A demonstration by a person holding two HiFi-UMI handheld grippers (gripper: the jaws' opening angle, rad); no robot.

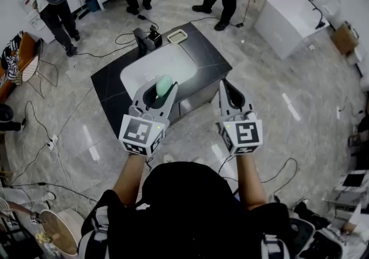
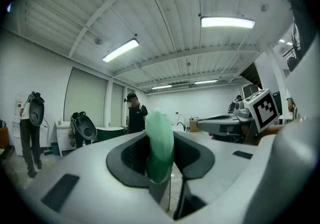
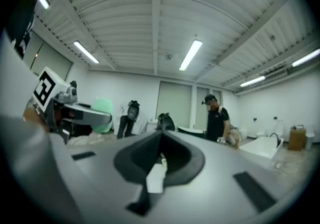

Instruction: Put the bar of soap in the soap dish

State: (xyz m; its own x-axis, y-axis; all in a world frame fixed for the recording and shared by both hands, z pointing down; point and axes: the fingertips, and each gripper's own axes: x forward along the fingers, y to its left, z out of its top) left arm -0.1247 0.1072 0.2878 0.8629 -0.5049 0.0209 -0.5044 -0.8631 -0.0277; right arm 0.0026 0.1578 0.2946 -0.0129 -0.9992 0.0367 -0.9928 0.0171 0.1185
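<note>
Two grippers are held level by a person in front of a dark counter (image 1: 109,87), into which a white sink (image 1: 135,70) is set. Well beyond the counter's far left corner, a person in dark clothes (image 1: 55,7) is seen standing on the pale floor. At the counter's near edge, the left gripper (image 1: 162,88) is seen with its jaws partly apart and pressed on a pale green bar of soap (image 1: 165,83). The bar is gripped on its edge between the pads and stands out above them, against the near rim of the sink. At the counter's far edge, a black tap (image 1: 144,40) is set behind the sink. Just to the tap's right a pale slotted soap dish (image 1: 177,36) is placed, well apart from the soap. Off the counter's near right side, the right gripper (image 1: 226,86) is held with its jaws closed together and nothing between them. Farther right of the counter, a white tub (image 1: 288,18) is seen on the floor.
</note>
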